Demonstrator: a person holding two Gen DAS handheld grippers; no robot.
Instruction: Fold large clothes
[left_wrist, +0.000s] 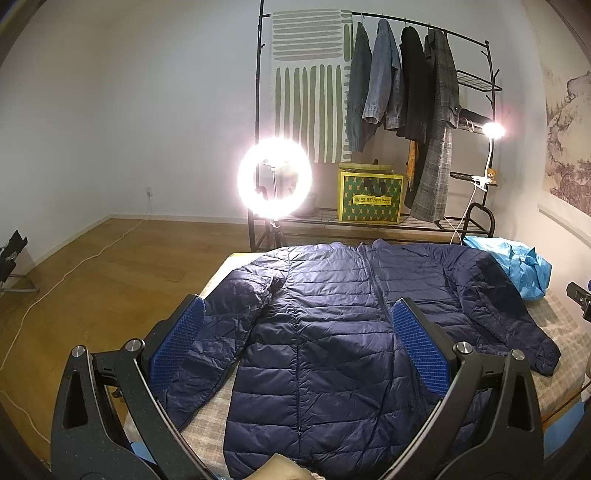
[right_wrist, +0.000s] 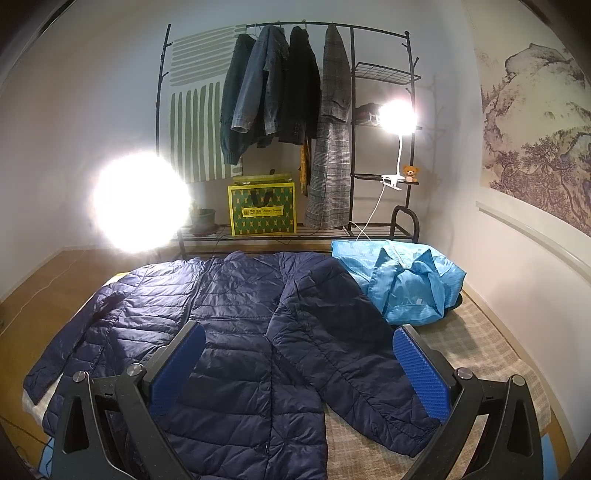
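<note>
A navy quilted puffer jacket (left_wrist: 332, 332) lies flat on the checked bed (left_wrist: 576, 332), front up, zipped, collar at the far end and both sleeves spread out. It also shows in the right wrist view (right_wrist: 240, 325). My left gripper (left_wrist: 297, 325) is open and empty above the jacket's left half, with the left sleeve (left_wrist: 221, 332) by its left finger. My right gripper (right_wrist: 299, 350) is open and empty above the jacket's right half, with the right sleeve (right_wrist: 343, 350) between its fingers. Neither gripper touches the jacket.
A crumpled light blue garment (right_wrist: 406, 280) lies at the bed's far right corner. Behind the bed stand a ring light (left_wrist: 275, 177), a black clothes rack (left_wrist: 406, 74) with hanging coats, a yellow-green bag (left_wrist: 369, 197) and a clip lamp (right_wrist: 397, 114). Wooden floor (left_wrist: 92, 266) lies left.
</note>
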